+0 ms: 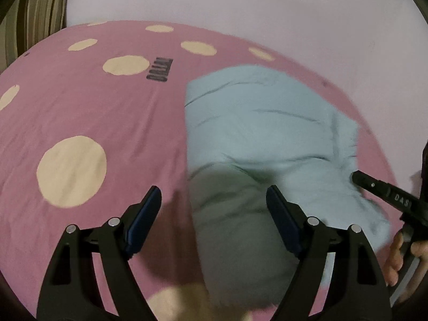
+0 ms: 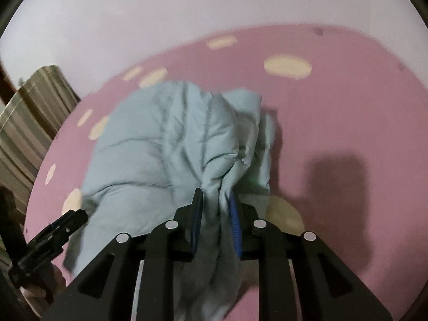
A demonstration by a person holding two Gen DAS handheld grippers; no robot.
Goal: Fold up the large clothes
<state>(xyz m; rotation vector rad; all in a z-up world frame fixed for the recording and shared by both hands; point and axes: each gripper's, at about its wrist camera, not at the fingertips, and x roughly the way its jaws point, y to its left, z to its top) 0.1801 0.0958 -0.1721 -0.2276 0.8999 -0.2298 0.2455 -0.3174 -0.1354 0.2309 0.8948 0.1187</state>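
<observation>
Pale blue quilted puffy jacket [image 2: 160,144] lying bunched on the pink bedsheet with cream polka dots [image 1: 88,112], toward the wall side of the bed and right of the dark printed lettering [image 1: 159,70] on that sheet. Right gripper [image 2: 216,200] pinching a gathered ridge of the jacket's fabric between its blue pads, jaws narrow, cloth wrinkling up out of the pinch. Left gripper [image 1: 214,200] spread wide and holding nothing, hovering over the jacket's near left edge, one finger above the sheet, the other above the blue fabric.

Judged step: drawing one side of the jacket across to make a fold. To do it well: keep the pinch firm on the thick padded fabric, lift enough to clear the layer beneath, carry the edge straight across rather than dragging it into a heap. Bring the empty left gripper down on the matching edge so both corners travel together; otherwise likely a skewed, lumpy fold. Smooth afterward, since padding springs back.

From the left wrist view: the lettering, the jacket's flat far part, the right gripper only as a dark finger touching the jacket's right side, plus fingers of a hand [image 1: 401,256] behind it. From the right wrist view: the pinch itself, the deep creases radiating from it, a gripper shadow on the sheet right of the jacket, and the left gripper just beside the jacket's lower left edge.
</observation>
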